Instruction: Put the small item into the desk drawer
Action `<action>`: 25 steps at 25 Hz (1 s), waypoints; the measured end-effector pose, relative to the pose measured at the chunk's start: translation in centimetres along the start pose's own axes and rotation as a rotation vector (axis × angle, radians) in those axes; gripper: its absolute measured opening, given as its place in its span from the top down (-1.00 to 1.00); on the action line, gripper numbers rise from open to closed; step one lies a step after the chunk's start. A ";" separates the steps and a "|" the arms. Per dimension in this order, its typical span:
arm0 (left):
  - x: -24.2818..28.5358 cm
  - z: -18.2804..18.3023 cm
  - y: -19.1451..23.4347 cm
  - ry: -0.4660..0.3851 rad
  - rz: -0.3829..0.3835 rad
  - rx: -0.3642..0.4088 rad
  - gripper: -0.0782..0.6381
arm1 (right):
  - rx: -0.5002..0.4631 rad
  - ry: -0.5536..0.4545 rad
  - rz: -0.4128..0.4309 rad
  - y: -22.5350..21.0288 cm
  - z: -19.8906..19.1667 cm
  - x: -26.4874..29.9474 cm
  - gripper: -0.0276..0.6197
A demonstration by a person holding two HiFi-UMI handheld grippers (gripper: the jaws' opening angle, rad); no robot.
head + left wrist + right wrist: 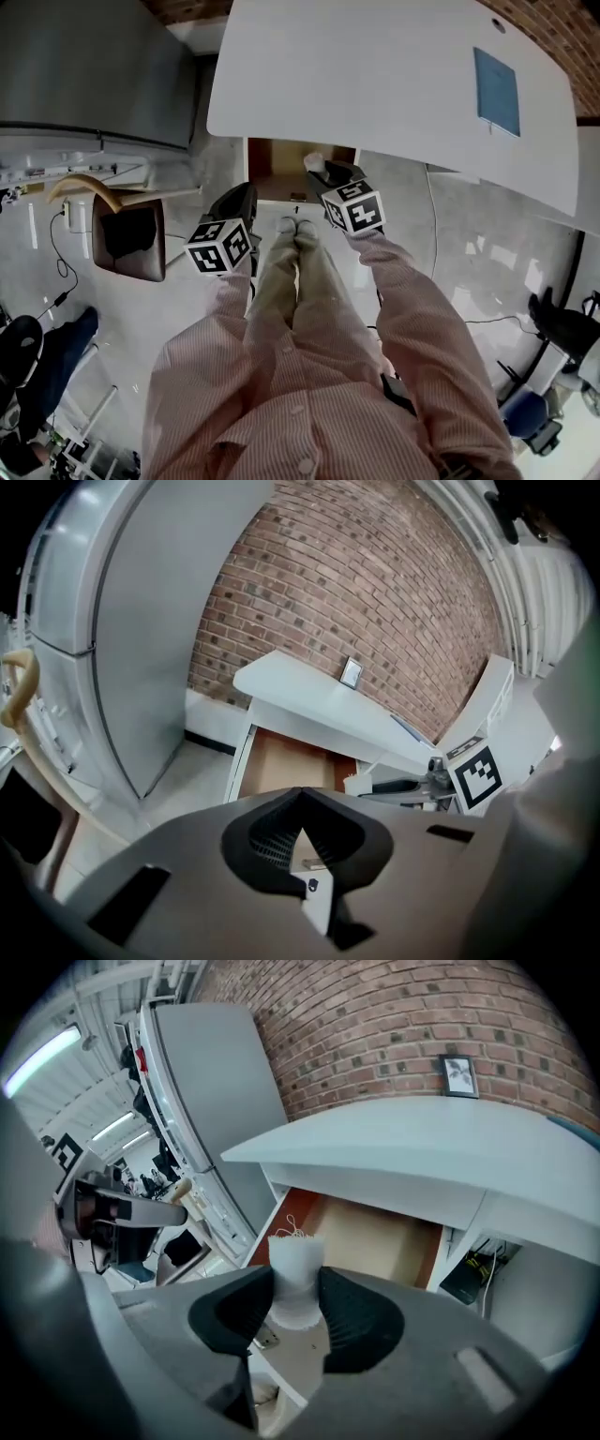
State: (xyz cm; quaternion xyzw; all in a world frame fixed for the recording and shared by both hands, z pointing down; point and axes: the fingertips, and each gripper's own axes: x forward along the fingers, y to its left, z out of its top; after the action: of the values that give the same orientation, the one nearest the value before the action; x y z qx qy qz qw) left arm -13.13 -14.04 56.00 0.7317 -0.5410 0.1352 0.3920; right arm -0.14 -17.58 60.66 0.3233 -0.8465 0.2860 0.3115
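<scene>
Carrying step: the right claw [298, 1309] pinches the small item [296, 1274] over the open drawer [380, 1241] front edge, left claw [300, 806] pressed together; next, lower and release.

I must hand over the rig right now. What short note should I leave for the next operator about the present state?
Right gripper: shut on the small white item, held over the drawer.
Left gripper: shut, empty.
Done: drawer under the desk is open, item is gripped.
Left: lower the item into the drawer, release it, probably close the drawer.
</scene>
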 end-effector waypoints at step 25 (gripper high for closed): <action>8.7 -4.8 4.2 0.023 0.002 -0.098 0.79 | -0.257 0.300 -0.001 -4.0 -6.5 13.9 0.43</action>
State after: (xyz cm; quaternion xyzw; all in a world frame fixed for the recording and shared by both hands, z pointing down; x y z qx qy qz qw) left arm -12.56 -16.97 66.39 0.7095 -0.5431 0.1171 0.4335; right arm -3.31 -20.73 75.87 0.2350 -0.8202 0.2206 0.4727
